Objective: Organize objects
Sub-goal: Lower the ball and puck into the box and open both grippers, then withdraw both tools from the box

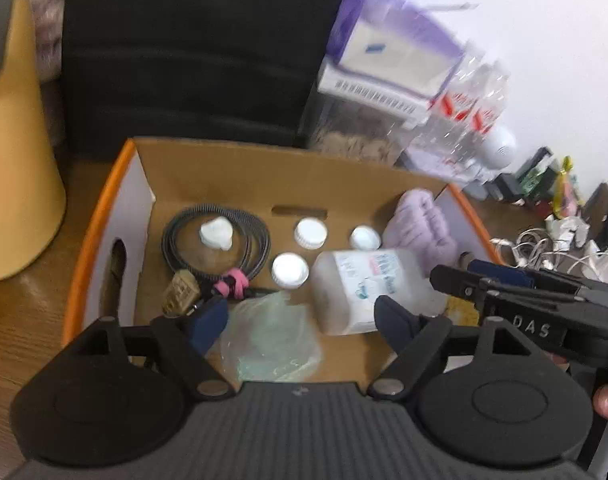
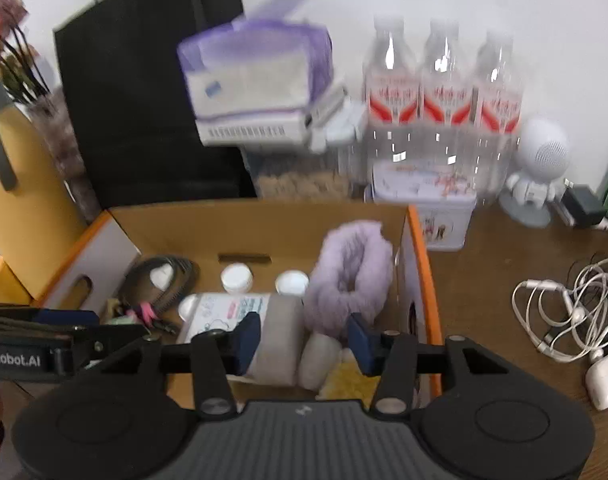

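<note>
A: Both grippers hang over the cardboard box (image 1: 239, 176) on the table (image 1: 19, 320). The left gripper (image 1: 304, 316) has its fingers wide apart with nothing between them.

B: And the right gripper (image 2: 304, 340)?

A: About half open, nothing pinched. The plastic bottle (image 2: 239, 320) lies on its side in the box just beyond its fingers, next to the purple fluffy band (image 2: 348, 276).

B: What could go wrong?

A: The two grippers are close together. If both drop in at once they could knock each other, or tip the small white-capped jars (image 1: 311, 232).

B: Anything else?

A: The clear plastic bag (image 1: 269, 336) is slippery and limp, so a grab may slide off. The earphone cables (image 2: 564, 308) outside the box could also snag.
</note>
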`<action>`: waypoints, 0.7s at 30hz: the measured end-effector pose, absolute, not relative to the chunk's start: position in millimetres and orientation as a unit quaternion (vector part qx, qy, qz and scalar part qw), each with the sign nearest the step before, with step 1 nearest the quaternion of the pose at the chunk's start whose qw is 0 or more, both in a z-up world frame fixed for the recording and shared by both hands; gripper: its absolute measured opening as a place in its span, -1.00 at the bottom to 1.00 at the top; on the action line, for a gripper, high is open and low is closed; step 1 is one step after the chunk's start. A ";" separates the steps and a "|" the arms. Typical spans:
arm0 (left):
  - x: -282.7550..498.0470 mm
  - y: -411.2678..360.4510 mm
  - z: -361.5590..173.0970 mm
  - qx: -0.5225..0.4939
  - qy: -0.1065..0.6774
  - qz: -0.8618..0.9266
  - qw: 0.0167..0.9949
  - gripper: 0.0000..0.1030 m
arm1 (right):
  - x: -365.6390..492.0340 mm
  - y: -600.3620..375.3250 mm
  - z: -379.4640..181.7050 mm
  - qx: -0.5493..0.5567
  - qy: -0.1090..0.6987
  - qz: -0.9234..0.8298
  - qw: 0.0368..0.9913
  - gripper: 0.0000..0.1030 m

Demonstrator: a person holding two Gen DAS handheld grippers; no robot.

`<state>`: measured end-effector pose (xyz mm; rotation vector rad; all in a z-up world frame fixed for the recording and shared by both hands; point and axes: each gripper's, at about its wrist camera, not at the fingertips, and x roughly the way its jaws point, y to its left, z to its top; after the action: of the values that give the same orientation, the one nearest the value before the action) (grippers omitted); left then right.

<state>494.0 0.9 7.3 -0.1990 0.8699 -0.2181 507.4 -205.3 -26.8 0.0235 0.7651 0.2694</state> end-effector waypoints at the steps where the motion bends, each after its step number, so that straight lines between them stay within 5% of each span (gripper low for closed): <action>1: 488.3 1.2 13.2 -0.091 0.416 -0.108 0.898 0.62 | 503.5 -205.8 -19.1 0.009 0.362 0.133 0.923 -0.05; 9: 368.2 -0.9 74.0 -0.054 0.345 -0.097 0.932 0.67 | 410.8 -213.7 55.2 -0.002 0.268 0.160 0.950 0.16; 13: 265.5 -3.6 84.7 -0.038 0.292 -0.130 0.947 0.92 | 321.0 -222.9 56.3 -0.022 0.240 0.205 0.948 0.23; 21: 101.0 8.8 63.1 -0.050 0.256 -0.131 0.956 1.00 | 151.3 -261.4 37.4 0.029 0.228 0.265 0.936 0.36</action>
<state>101.0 8.8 63.1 -0.1023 0.5196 -0.2666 151.3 -261.4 37.4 0.0589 0.4660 0.5424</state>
